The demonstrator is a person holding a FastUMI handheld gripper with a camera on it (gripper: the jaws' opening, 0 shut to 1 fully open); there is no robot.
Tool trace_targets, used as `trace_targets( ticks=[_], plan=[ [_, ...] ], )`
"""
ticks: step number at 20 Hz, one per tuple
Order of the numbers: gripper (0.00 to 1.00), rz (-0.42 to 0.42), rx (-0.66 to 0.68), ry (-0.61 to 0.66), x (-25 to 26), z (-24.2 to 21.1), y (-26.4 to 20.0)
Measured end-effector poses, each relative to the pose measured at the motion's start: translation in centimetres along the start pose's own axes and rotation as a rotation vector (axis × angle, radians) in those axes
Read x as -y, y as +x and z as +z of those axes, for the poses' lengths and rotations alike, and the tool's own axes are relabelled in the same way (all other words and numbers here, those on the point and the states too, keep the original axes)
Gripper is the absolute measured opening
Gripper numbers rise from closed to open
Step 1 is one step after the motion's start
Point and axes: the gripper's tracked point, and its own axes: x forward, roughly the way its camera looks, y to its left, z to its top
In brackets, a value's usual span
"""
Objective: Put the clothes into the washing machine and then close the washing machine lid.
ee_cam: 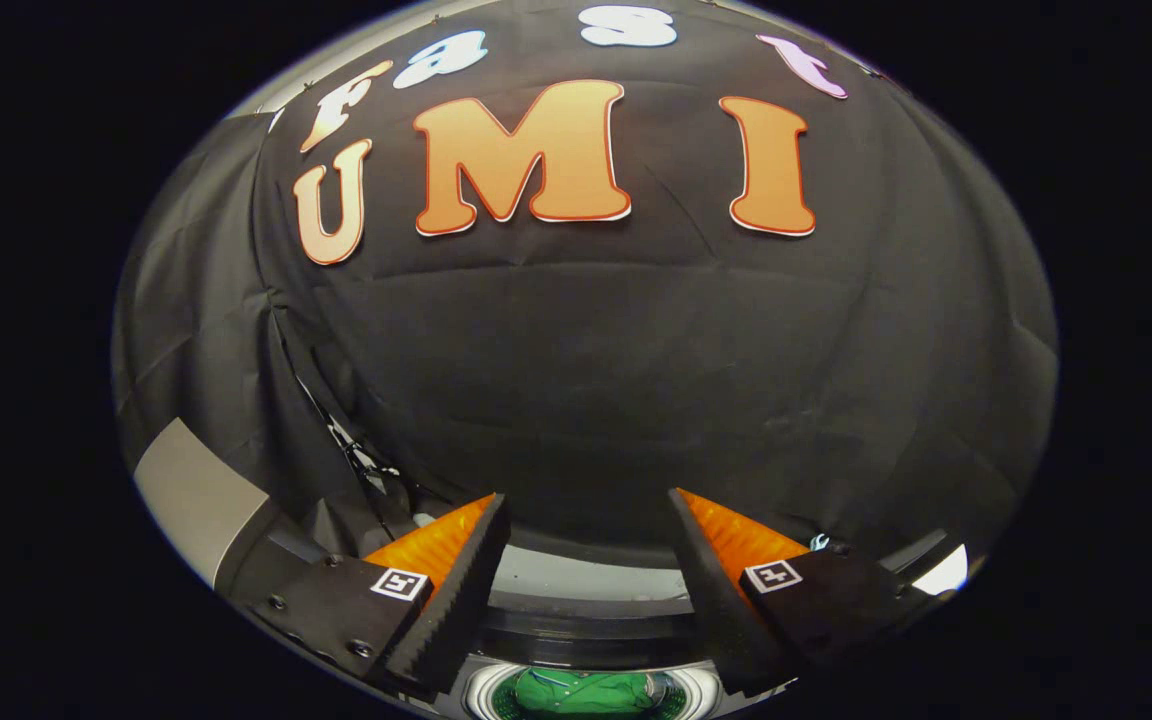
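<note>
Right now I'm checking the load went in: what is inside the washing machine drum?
Green clothing lies inside the washing machine drum, below the open, empty tongs. The drum's depth and anything beneath the clothing is covered.

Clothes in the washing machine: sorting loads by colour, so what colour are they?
Green, seen in the gripper view, below the open tongs.

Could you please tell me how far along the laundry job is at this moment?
Looks done: a green garment lies inside the washing machine drum, seen below between the fingers. In hand: nothing; the gripper is open, fingers apart above the opening and aimed at the booth's black cloth wall. Left: closing the lid, which I cannot make out here.
</note>
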Motion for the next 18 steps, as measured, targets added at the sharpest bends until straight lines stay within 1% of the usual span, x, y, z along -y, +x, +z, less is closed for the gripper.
trace_targets(
  ticks=[3,7,13,18],
  plan=[
    [1.00,-0.010,0.044,-0.001,0.0,-0.4,-1.7],
    [0.99,-0.015,0.069,-0.002,-0.3,-1.9,-4.7],
    [0.99,-0.022,0.065,0.001,-0.6,-4.2,-8.1],
    [0.99,-0.030,0.050,0.006,-0.8,-7.4,-10.5]
  ],
)
